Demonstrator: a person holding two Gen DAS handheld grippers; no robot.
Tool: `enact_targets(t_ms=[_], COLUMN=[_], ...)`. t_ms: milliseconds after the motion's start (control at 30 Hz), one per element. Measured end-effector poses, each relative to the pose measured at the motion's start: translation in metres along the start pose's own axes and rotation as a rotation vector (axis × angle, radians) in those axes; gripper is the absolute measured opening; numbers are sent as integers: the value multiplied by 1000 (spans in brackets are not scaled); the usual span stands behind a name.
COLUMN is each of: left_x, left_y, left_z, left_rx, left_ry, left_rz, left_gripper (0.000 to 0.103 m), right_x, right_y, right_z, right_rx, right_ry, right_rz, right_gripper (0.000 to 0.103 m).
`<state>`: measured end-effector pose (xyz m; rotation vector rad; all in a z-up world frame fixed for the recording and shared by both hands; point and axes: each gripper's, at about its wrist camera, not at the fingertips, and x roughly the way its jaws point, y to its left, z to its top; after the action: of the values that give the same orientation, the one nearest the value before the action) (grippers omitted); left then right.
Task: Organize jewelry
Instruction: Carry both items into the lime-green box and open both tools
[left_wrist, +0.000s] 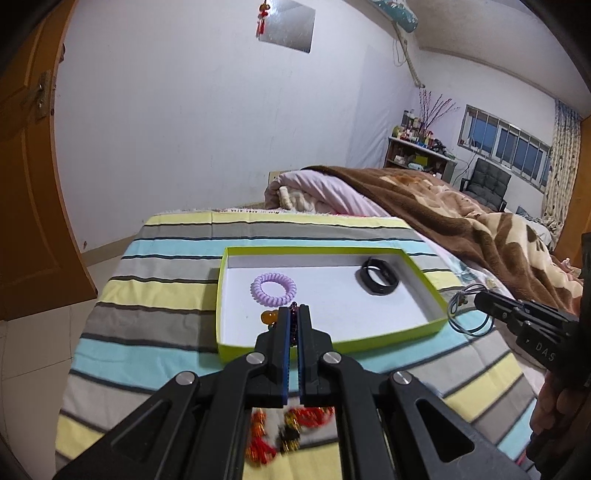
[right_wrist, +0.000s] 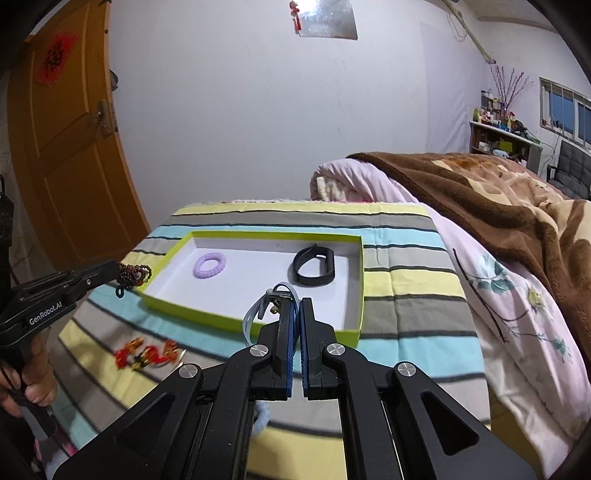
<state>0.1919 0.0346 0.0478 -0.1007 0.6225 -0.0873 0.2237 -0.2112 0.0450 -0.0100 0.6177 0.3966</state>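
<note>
In the left wrist view, a shallow rectangular cardboard tray with lime-green walls and a white floor (left_wrist: 424, 267) is seen lying on the striped bedspread of yellow, grey and blue (left_wrist: 177, 229). Inside the tray, a lilac spiral hair tie (left_wrist: 273, 289) is placed toward the left end and a black wristband (left_wrist: 379, 281) toward the far right corner. The left gripper (left_wrist: 294, 308) is held over the tray's near wall, its fingers pressed together on a dark beaded bracelet with an amber bead (left_wrist: 272, 318). Just outside the tray's right end, the right gripper (left_wrist: 478, 301) is seen with a thin grey-blue cord loop (left_wrist: 467, 314) hanging from its tip. A red and gold tasselled ornament (left_wrist: 284, 432) lies blurred on the bedspread, nearer than the tray.

In the right wrist view, the right gripper (right_wrist: 297, 304) is held over the tray's (right_wrist: 258, 235) near right part, its fingers pinching the cord loop (right_wrist: 258, 310). The left gripper (right_wrist: 114, 267) is seen at the tray's left end, closed on the bracelet (right_wrist: 135, 277).
</note>
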Motion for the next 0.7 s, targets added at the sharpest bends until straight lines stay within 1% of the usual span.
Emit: enact_targets(t_ms=[233, 367, 567, 700], left_x=[48, 70, 90, 94], left_y=[12, 19, 23, 23], left_z=[11, 12, 10, 8], left_rx=[-1, -12, -19, -16], left_ry=[58, 95, 137, 148], left_rz=[13, 16, 16, 10], left_gripper=[3, 3, 3, 3], right_x=[46, 68, 94, 104], right_y=[-16, -22, -27, -28], right_z=[13, 14, 11, 10], right_rx=[28, 31, 35, 37], right_ry=[45, 79, 129, 152], right_rz=[-12, -24, -39, -40], right_gripper=[3, 3, 3, 3])
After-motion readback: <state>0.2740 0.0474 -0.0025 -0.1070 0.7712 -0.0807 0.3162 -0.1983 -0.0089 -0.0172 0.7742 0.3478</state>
